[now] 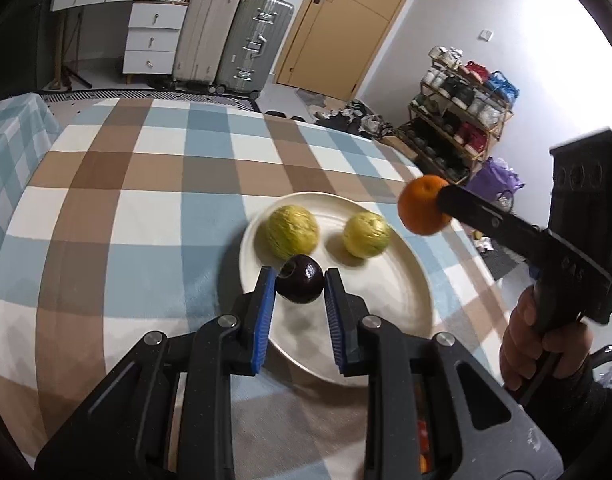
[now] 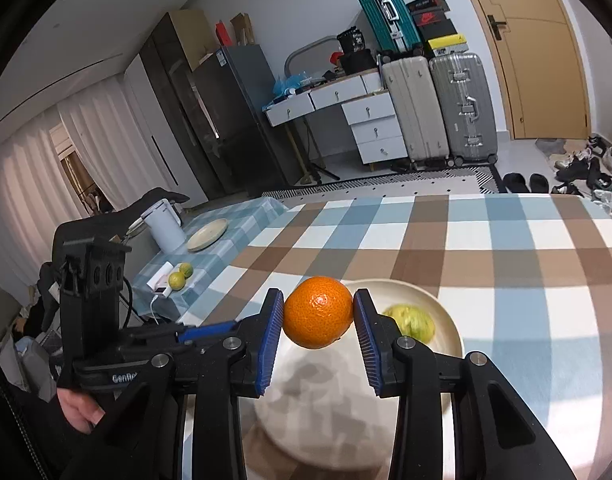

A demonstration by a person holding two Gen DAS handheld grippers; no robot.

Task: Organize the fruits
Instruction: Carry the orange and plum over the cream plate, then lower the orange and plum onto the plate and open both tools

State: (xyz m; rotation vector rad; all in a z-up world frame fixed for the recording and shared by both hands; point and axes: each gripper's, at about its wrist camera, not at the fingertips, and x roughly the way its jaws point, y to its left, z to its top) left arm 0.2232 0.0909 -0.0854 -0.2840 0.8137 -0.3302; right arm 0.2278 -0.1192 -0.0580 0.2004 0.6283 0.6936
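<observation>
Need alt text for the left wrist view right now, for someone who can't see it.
The left gripper clamps a dark purple fruit over a cream plate holding two yellow-green fruits on a checked tablecloth. At right, the right gripper holds an orange.

A checked tablecloth (image 1: 146, 200) in brown, blue and white covers the table. Beyond its far edge lies a patterned rug (image 2: 406, 180), and past the rug stands a white drawer unit (image 2: 374, 128). Just right of the drawers two suitcases stand upright, one beige (image 2: 412, 108), one silver (image 2: 464, 104), with a teal case (image 2: 386, 12) and boxes stacked above. Right of the suitcases is a tan door (image 2: 534, 60). Left of the drawers stands a dark fridge (image 2: 234, 120). A shoe rack (image 1: 462, 116) stands well right of the door. A white kettle (image 2: 162, 226) sits on a side table left of the tablecloth.
</observation>
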